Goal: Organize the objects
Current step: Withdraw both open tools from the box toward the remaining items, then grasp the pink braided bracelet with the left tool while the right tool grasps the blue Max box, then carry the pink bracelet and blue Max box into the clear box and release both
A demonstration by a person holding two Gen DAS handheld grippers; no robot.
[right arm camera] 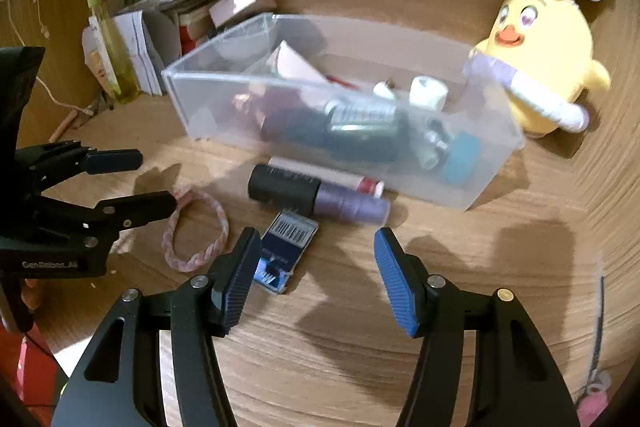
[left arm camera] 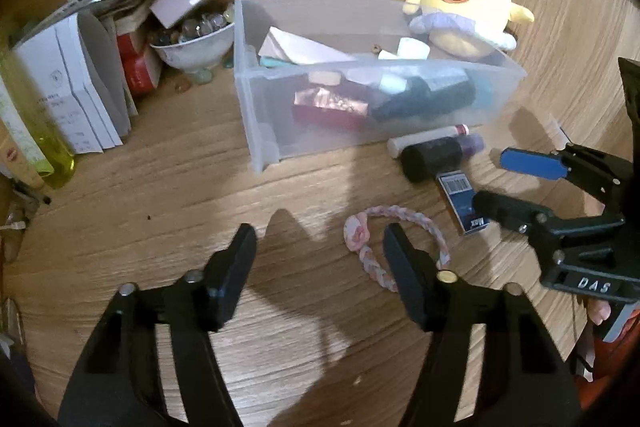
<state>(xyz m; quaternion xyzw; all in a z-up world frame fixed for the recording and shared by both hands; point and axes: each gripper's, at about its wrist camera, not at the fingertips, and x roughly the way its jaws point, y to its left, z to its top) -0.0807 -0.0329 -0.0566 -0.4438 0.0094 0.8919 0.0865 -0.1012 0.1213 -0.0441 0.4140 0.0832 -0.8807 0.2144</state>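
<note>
Your left gripper [left arm camera: 320,247] has its fingers spread wide and holds nothing; the braided pink hair tie [left arm camera: 394,247] lies on the worktop [left arm camera: 160,207] by its right fingertip. Your right gripper [right arm camera: 316,251], marked "DAS", is also spread and empty, its left finger [right arm camera: 236,279] over the blue barcoded card [right arm camera: 286,251] reading "Max". Beyond lie a purple tube [right arm camera: 320,197] and the clear bin [right arm camera: 320,87].

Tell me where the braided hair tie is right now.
The hair tie lies flat on the desk, outside the bin, left of the blue box and by the open left tool.
</note>
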